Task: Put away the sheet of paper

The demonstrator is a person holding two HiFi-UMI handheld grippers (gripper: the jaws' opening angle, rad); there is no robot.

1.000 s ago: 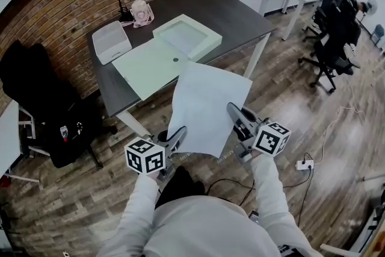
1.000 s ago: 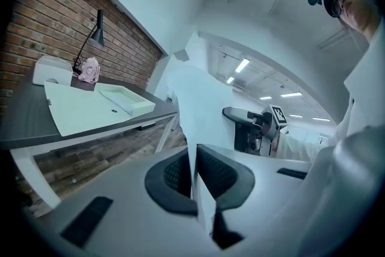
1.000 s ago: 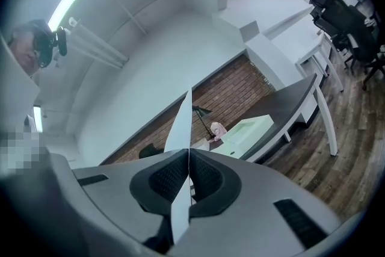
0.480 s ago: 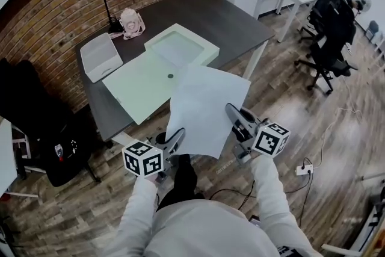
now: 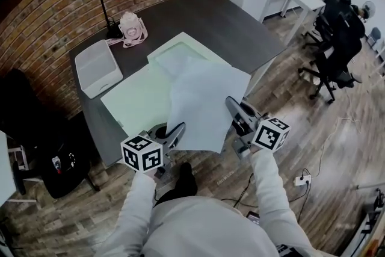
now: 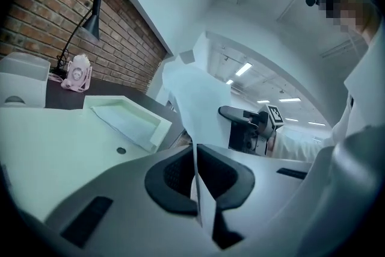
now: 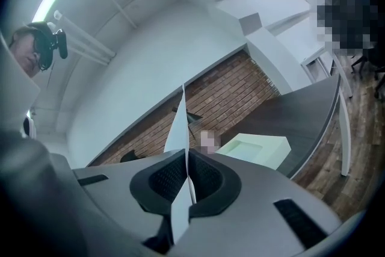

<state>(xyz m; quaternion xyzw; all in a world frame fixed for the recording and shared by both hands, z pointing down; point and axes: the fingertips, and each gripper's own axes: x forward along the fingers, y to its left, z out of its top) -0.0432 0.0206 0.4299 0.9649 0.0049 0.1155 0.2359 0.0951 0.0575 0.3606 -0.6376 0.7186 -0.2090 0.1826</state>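
The big dark table (image 5: 207, 15) is much closer to us now than a second ago, because we have walked up to it. On it lies the pale box (image 5: 180, 54), open, with its flat lid (image 5: 135, 102) spread out beside it. We carry the sheet of paper (image 5: 201, 99) in the air. Its far end now hangs over the box, not over the floor. The left gripper (image 5: 176, 131) holds the near left edge and the right gripper (image 5: 233, 110) holds the near right edge. Both pairs of fingers are pressed tight on the paper. We think we are almost there. Next the paper must go down flat into the box.
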